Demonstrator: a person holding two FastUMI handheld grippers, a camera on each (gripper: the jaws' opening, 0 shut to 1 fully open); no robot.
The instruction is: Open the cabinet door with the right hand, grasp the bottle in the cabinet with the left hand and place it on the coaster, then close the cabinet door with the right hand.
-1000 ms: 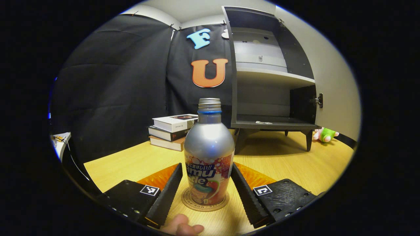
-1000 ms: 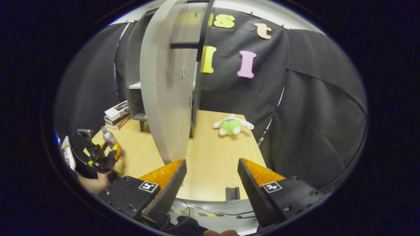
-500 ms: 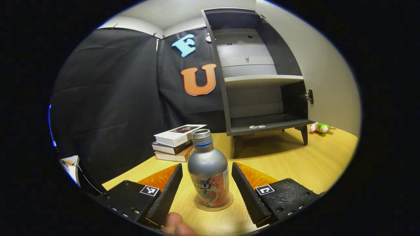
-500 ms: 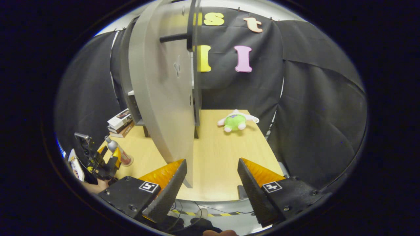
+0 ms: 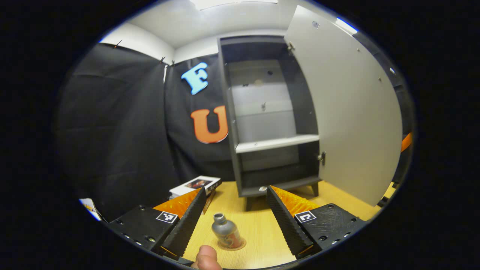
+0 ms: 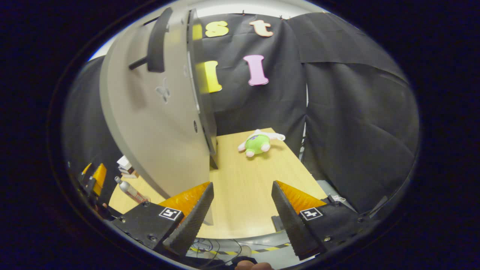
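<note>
Bottle [image 5: 225, 235] stands apart below open hand-held gripper [image 5: 232, 213].

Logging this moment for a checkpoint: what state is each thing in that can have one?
cabinet door: open, swung wide.
bottle: upright on the coaster, free of both fingers.
left gripper: open, above the bottle.
right gripper: open, empty, by the door's edge.
plush toy: lying on the table.

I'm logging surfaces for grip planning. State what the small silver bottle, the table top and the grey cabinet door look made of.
Silver bottle: probably aluminium, satin metallic sheen, with a printed label around its lower half.
Table top: light wood-grain surface, likely laminate or veneer; matte.
Grey cabinet door: flat painted or laminated board, matte grey, carrying metal hinges; core material cannot be told.
</note>
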